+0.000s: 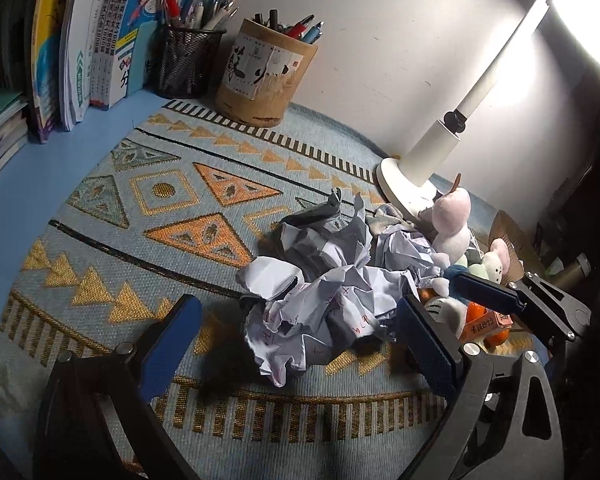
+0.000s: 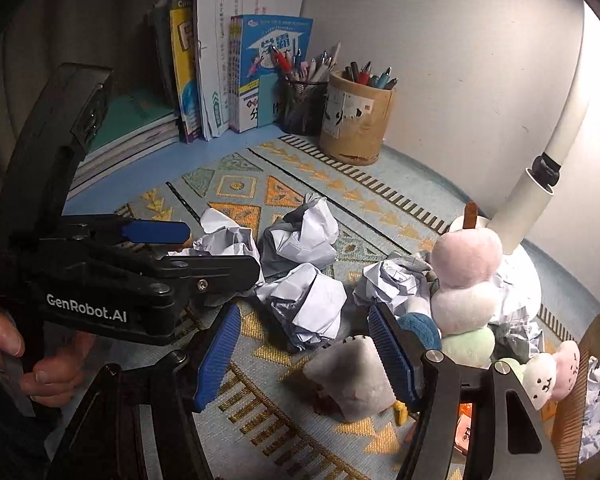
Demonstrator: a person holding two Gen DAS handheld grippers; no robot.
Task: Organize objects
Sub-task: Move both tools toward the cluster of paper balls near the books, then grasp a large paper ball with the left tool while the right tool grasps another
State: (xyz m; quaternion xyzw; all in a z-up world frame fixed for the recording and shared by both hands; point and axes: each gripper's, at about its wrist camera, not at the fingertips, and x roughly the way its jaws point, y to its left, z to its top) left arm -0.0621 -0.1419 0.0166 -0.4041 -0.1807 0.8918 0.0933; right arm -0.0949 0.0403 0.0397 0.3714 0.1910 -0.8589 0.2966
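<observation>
Several crumpled paper balls lie on the patterned mat (image 1: 148, 196). In the left wrist view my left gripper (image 1: 300, 336) is open, and the nearest paper ball (image 1: 316, 300) lies between its blue pads, apart from the left one. My right gripper (image 2: 304, 354) is open too, low over the mat. A paper ball (image 2: 308, 308) lies just ahead of it, and a grey plush toy (image 2: 352, 380) rests against its right finger (image 2: 392, 352). The left gripper (image 2: 224, 250) shows at the left of the right wrist view, with a hand (image 2: 4, 340) holding it.
Plush toys (image 2: 464, 280) are piled at the foot of a white desk lamp (image 1: 432, 152) on the right. At the back wall stand a bamboo pen cup (image 1: 264, 76), a black mesh pen holder (image 1: 188, 60) and upright books (image 1: 100, 32). An orange box (image 1: 488, 324) lies by the toys.
</observation>
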